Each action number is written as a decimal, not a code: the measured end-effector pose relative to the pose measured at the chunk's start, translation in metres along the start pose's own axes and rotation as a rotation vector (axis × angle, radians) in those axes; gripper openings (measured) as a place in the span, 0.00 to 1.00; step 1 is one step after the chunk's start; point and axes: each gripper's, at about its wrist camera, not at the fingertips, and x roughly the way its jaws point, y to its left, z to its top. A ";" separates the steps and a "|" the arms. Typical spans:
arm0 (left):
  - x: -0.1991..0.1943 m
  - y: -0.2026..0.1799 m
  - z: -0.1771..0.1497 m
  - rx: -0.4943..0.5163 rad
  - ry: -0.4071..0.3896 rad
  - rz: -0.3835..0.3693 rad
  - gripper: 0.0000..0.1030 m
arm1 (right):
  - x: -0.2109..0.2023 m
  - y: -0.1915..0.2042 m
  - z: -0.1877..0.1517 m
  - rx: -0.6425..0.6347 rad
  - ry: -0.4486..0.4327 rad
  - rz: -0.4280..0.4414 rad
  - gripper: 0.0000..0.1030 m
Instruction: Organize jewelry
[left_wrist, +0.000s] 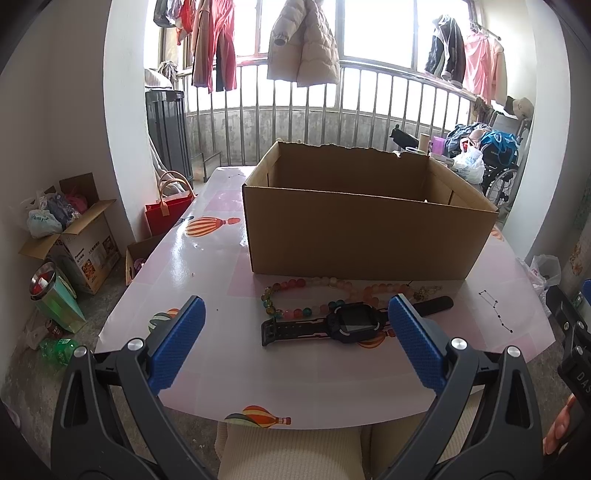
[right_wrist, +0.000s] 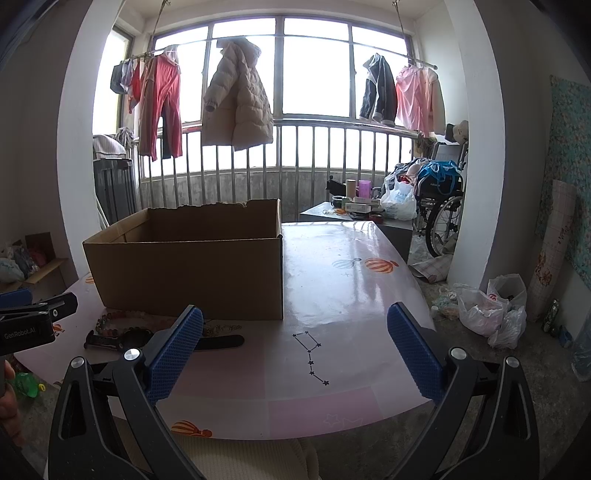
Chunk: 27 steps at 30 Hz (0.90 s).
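a pink glossy table (left_wrist: 207, 266) printed with hot-air balloons fills the middle of both views, its curved near edge running just above a person's cream-clad lap (left_wrist: 295, 454). an open brown cardboard box (left_wrist: 369, 229) stands on the table, its near wall square to the left wrist view and its top flaps torn away along the far rim. between the box and the near edge is a strip of bare tabletop, and to the box's right a wide stretch of table (right_wrist: 351, 280) lies open, marked only by a small black star pattern (right_wrist: 312, 354). the left gripper (left_wrist: 297, 332) is held above the near edge with its blue-padded fingers (left_wrist: 177, 343) spread wide apart and nothing between them. a black smartwatch (left_wrist: 351, 323) lies flat on the table ahead of it, strap stretched left to right, its face close to the right-hand finger. just beyond the watch, touching or nearly touching the foot of the box, lies a string of beads (left_wrist: 306, 291) in orange, pink, teal and pale colours, looped at its left end. the right gripper (right_wrist: 295, 347) is likewise spread wide and empty, hanging over the bare right part of the table; the watch (right_wrist: 218, 341) and beads (right_wrist: 110, 319) lie to its left, partly hidden behind its left finger. at the table's left the floor holds boxes, bags and a green bottle; at the right, plastic bags and a wheelchair (right_wrist: 439, 206).
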 end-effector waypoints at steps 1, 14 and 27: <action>0.000 0.000 0.000 0.000 0.001 0.001 0.93 | 0.000 0.000 0.000 0.000 0.000 0.000 0.95; 0.004 0.002 -0.001 -0.006 0.018 0.009 0.93 | 0.001 0.000 -0.001 0.003 0.004 0.001 0.95; 0.022 0.009 -0.005 -0.019 0.087 0.030 0.93 | 0.011 0.007 -0.007 -0.002 0.038 0.008 0.95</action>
